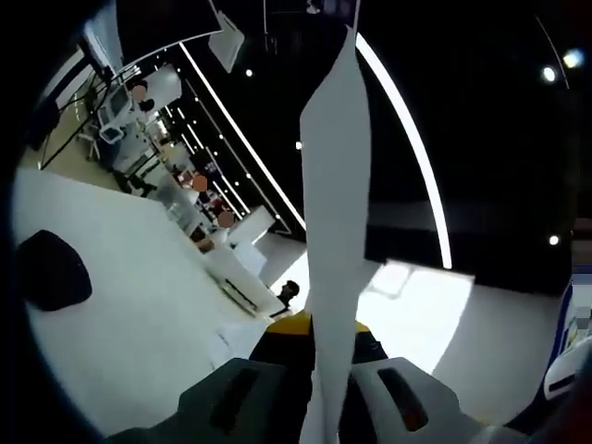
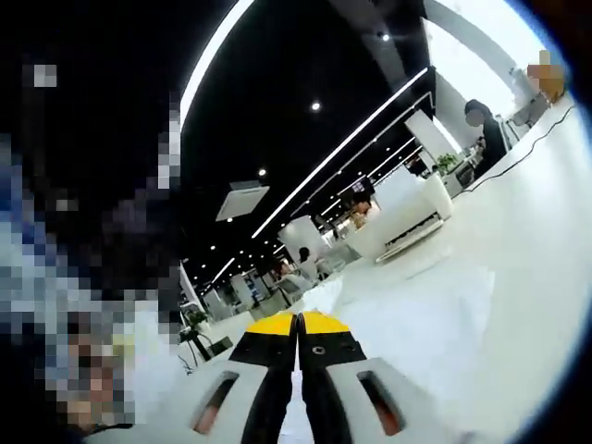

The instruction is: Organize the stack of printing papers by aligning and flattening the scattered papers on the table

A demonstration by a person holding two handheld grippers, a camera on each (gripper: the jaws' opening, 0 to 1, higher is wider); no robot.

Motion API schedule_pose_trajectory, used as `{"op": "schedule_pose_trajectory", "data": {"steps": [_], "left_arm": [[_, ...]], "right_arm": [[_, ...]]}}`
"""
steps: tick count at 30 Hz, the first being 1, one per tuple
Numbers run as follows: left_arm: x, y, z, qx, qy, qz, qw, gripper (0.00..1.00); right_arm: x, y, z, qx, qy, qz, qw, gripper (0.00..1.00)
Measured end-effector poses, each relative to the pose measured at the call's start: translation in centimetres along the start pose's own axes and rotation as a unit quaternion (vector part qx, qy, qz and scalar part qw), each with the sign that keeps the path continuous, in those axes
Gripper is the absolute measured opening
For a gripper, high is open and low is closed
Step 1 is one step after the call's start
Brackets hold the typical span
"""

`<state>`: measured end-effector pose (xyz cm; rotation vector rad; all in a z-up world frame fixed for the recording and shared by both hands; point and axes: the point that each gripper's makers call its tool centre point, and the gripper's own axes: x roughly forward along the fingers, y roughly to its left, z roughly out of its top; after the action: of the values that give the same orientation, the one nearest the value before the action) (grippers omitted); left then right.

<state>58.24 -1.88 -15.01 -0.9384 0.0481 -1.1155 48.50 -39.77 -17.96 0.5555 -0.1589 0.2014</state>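
Dark ceiling above me; long white ceiling light strips [image 1: 407, 139] glare, the glossy white table [image 2: 518, 277] overexposes, fisheye edges curve.

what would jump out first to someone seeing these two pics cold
In the left gripper view, a sheet of white paper stands edge-on up the middle, pinched between the left gripper's jaws. In the right gripper view, the right gripper has its yellow-tipped jaws closed on a thin white paper edge, with more white paper spread on the table beyond. Bright ceiling light strips cut across the dark ceiling behind.
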Motion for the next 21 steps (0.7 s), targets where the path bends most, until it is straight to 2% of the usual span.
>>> {"op": "schedule_pose_trajectory", "data": {"steps": [1,4,11,16,21], "left_arm": [[0.0,0.0,0.0,0.0,0.0,0.001,1.0,0.06],[0.1,0.1,-0.3,-0.002,0.004,0.001,1.0,0.06],[0.4,-0.2,-0.2,-0.001,0.006,-0.002,1.0,0.06],[0.4,0.3,-0.4,-0.007,0.002,0.002,1.0,0.06],[0.3,0.5,-0.6,-0.02,-0.002,0.005,0.9998,0.06]], "right_arm": [[0.1,-0.2,0.2,0.0,-0.001,0.002,1.0,0.0],[0.6,1.4,1.1,-0.007,-0.004,0.021,0.9997,0.0],[1.6,3.2,3.4,-0.016,-0.016,0.057,0.9981,0.0],[2.4,5.4,4.7,-0.021,-0.028,0.085,0.9957,0.0],[3.6,8.3,5.2,-0.022,-0.025,0.113,0.993,0.0]]}}
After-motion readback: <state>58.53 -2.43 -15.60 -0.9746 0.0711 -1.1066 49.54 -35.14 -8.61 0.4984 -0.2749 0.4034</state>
